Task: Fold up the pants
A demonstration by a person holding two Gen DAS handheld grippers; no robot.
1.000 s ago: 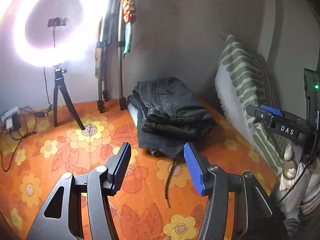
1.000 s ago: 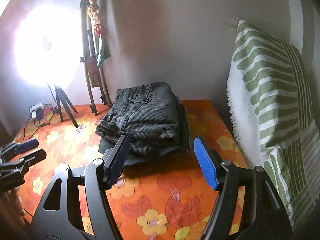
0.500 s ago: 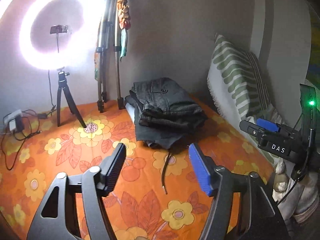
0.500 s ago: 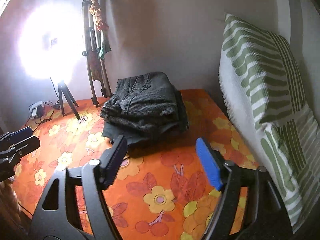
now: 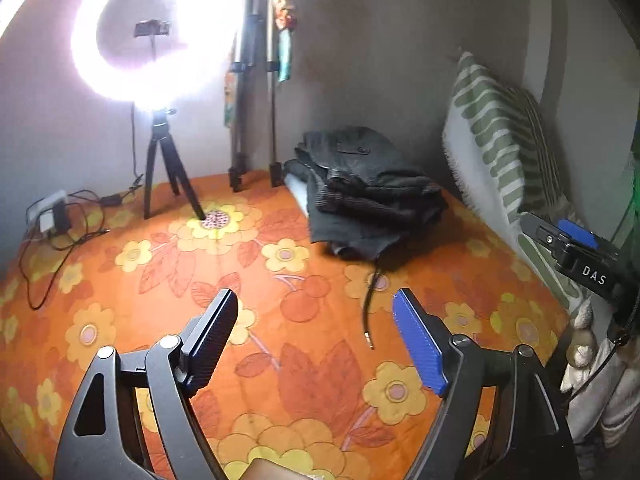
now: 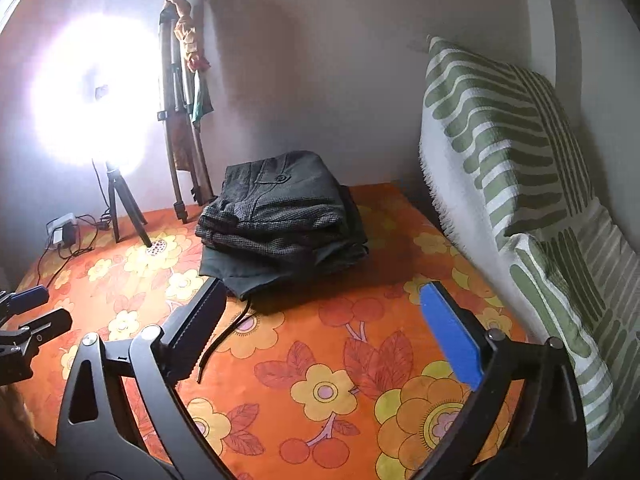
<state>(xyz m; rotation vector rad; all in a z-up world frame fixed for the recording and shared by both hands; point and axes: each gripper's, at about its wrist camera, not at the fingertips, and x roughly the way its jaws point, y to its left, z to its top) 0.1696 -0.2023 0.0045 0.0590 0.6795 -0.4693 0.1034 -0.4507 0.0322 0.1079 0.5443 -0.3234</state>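
Dark grey pants (image 5: 368,192) lie folded in a stack at the back of the orange flowered bed; they also show in the right wrist view (image 6: 284,216). A black drawstring (image 5: 370,308) trails from the stack toward me. My left gripper (image 5: 316,332) is open and empty, hovering well short of the stack. My right gripper (image 6: 320,320) is open and empty, also short of the stack. The right gripper shows at the right edge of the left wrist view (image 5: 576,252); the left gripper shows at the left edge of the right wrist view (image 6: 28,316).
A lit ring light on a small tripod (image 5: 156,32) stands at the back left. A folded tripod (image 5: 256,80) leans on the wall. A charger and cables (image 5: 52,216) lie at far left. A green striped pillow (image 6: 512,152) leans on the right wall.
Both grippers have drawn back from the folded stack, which now looks smaller and farther. Both stayed open and empty.
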